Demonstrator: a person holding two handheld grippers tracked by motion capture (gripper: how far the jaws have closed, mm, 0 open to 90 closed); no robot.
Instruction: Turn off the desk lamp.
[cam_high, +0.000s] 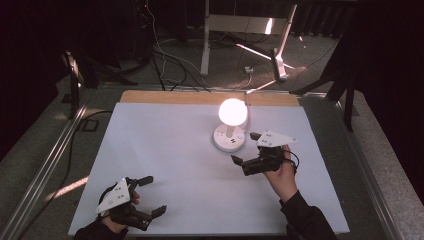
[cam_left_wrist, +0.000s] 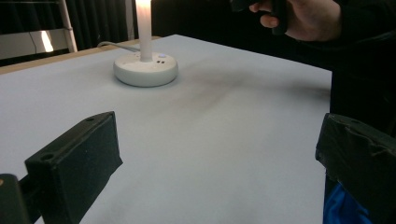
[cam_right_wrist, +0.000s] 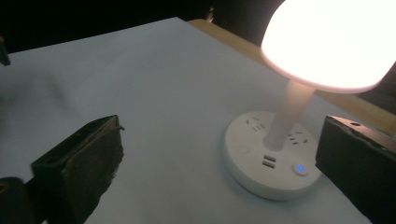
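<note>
I have the lit lamp at 12 o'clock on the desk, right tongs wide and empty just beside its base at 4 o'clock. Swinging in crooked, I could knock the stem and tip it. Left tongs rest wide, empty.

The glowing white dome-shaded lamp is overexposed, lighting the pale table sheet while surroundings stay dark and grainy.
</note>
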